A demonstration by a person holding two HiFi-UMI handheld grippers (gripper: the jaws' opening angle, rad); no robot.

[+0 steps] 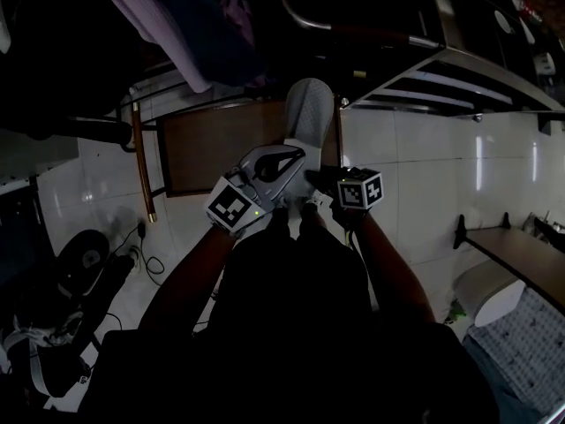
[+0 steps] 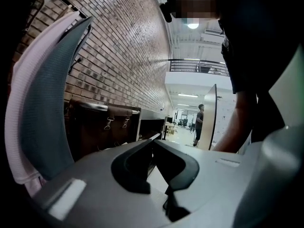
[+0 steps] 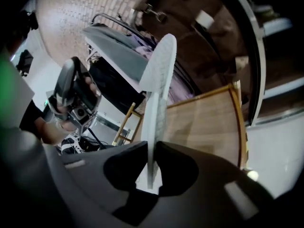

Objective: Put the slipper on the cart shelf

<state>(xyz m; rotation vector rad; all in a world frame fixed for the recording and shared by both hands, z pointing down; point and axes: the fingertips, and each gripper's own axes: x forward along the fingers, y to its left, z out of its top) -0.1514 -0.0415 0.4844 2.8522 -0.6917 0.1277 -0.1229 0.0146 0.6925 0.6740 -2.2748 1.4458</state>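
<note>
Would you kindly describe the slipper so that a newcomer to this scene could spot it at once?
Find the wooden cart shelf with its metal rails, standing on the white tiled floor. Over its right side, the right gripper pinches one end of the slipper. It is the only shoe there: pale grey and rounded, unlike the draped hanging clothes nearby.

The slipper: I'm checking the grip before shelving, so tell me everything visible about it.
The pale grey, soft-looking slipper has a rounded toe pointing away and a thin whitish sole. It is held out over the cart's brown wooden shelf, its heel end clamped between the jaws of the right gripper. Whether it touches the shelf is unclear.
</note>
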